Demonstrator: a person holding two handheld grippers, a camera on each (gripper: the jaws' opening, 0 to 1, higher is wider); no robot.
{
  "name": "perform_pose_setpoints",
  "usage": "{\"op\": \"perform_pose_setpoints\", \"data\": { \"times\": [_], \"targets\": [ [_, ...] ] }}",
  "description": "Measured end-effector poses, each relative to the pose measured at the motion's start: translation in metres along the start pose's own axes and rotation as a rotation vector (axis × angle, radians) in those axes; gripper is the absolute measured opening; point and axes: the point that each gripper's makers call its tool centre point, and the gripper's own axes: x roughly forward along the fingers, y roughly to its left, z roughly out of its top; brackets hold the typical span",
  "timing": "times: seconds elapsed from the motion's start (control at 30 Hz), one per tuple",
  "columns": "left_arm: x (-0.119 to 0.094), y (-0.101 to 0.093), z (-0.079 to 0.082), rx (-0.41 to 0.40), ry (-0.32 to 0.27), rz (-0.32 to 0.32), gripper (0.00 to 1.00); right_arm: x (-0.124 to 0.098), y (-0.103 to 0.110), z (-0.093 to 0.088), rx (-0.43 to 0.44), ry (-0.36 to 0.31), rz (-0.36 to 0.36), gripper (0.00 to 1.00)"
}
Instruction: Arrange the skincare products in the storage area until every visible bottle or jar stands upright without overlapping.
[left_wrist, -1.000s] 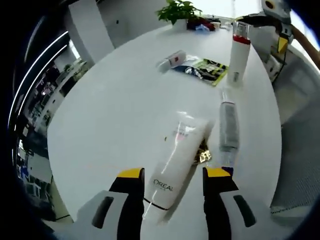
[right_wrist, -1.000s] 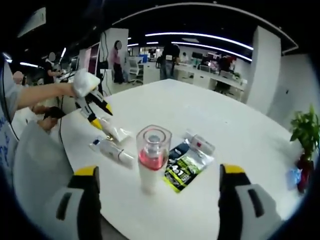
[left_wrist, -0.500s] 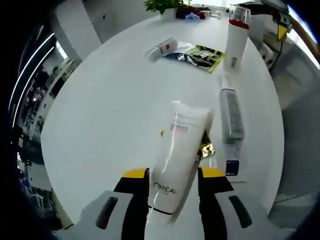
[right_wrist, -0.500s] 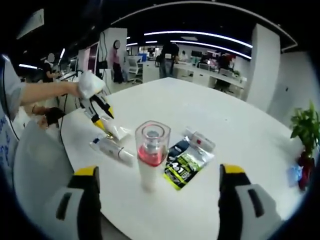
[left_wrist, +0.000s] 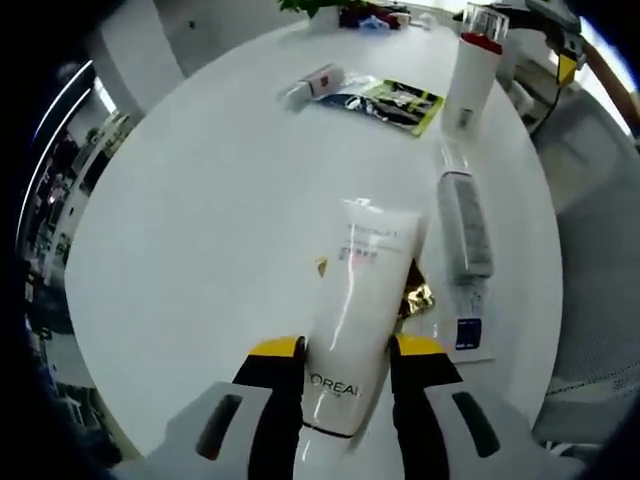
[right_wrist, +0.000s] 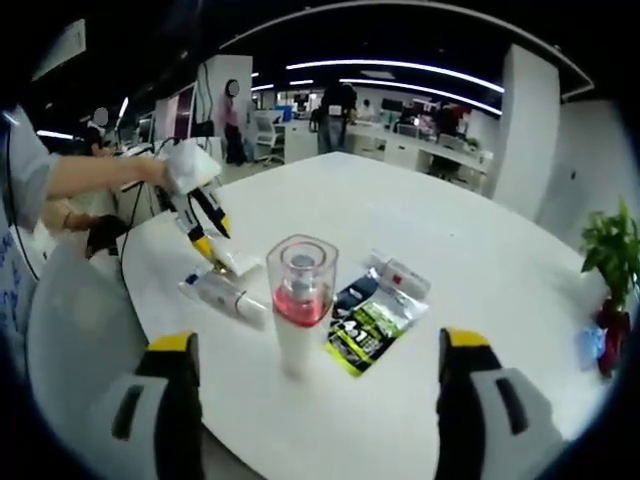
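A white L'Oreal tube (left_wrist: 357, 285) lies flat on the round white table (left_wrist: 210, 210), and my left gripper (left_wrist: 347, 352) is shut on its lower end, both yellow-tipped jaws pressed to its sides. The right gripper view shows that left gripper (right_wrist: 207, 238) pointing down at the same tube (right_wrist: 238, 264). A white bottle with a red band and clear cap (right_wrist: 300, 310) stands upright, centred ahead of my right gripper (right_wrist: 318, 342), which is open wide and not touching it. The bottle (left_wrist: 472, 70) also stands at the far right edge in the left gripper view.
A grey tube (left_wrist: 462, 225) lies right of the L'Oreal tube, with a small gold scrap (left_wrist: 415, 298) between them. A green-black sachet pack (left_wrist: 395, 100) and a small red-labelled tube (left_wrist: 312, 85) lie farther off. A potted plant (right_wrist: 610, 265) stands at the table's far side.
The left jaws have drawn together onto the L'Oreal tube, and that camera has moved in closer over it. The right gripper has stayed open in the same spot.
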Motion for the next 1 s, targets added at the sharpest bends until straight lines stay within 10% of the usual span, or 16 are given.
{"op": "perform_pose_setpoints", "data": {
  "times": [1.0],
  "targets": [
    [0.0024, -0.0056, 0.0022, -0.028, -0.013, -0.009, 0.29, -0.0001, 0.0026, 0.0005, -0.005, 0.001, 0.006, 1.0]
  ]
}}
